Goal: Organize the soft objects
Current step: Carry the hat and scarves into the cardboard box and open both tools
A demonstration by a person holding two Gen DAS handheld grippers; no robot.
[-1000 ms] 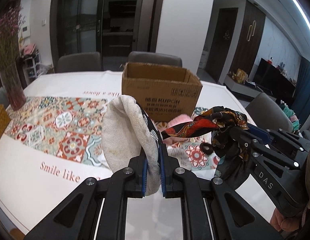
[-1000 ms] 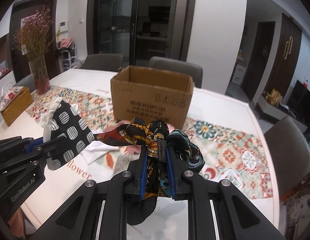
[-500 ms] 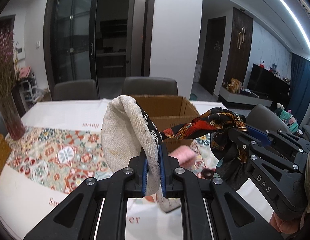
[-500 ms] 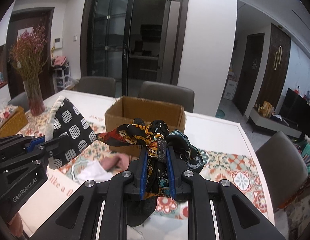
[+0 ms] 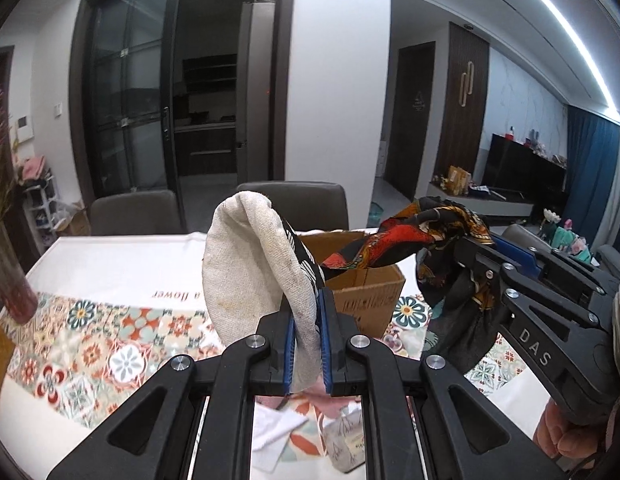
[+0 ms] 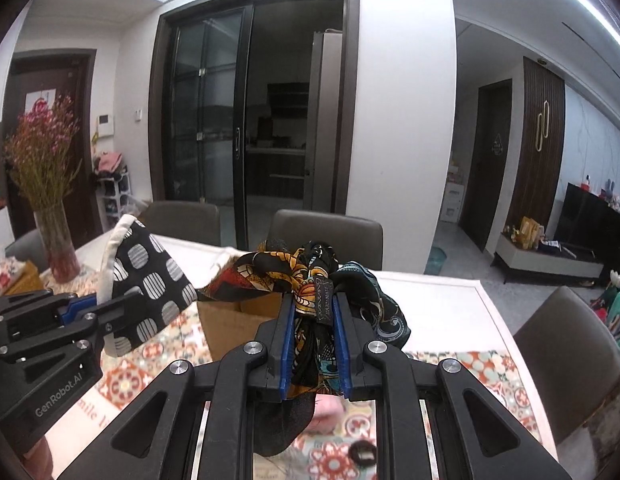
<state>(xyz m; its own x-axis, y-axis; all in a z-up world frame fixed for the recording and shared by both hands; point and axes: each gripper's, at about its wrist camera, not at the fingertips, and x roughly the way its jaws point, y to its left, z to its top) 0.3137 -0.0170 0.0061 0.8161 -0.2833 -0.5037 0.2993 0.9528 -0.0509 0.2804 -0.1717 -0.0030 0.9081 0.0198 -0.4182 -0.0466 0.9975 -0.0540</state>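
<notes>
My left gripper (image 5: 306, 344) is shut on a cream oven mitt (image 5: 250, 268) with a black dotted face, which also shows in the right wrist view (image 6: 150, 280). My right gripper (image 6: 315, 344) is shut on a patterned silk scarf (image 6: 310, 280), which also shows in the left wrist view (image 5: 421, 236). Both are held up above the table, just in front of an open cardboard box (image 5: 361, 296), partly hidden behind them in the right wrist view (image 6: 238, 320).
A tiled-pattern table runner (image 5: 110, 340) covers the white table. A pink soft item (image 6: 327, 408), a white cloth (image 5: 274, 436) and a black hair tie (image 6: 361, 450) lie below the grippers. A flower vase (image 6: 58, 240) stands far left. Chairs (image 6: 325, 236) line the far side.
Both grippers have risen with their loads; the box and the table have dropped lower in both views, and the box is now mostly hidden behind the mitt and scarf.
</notes>
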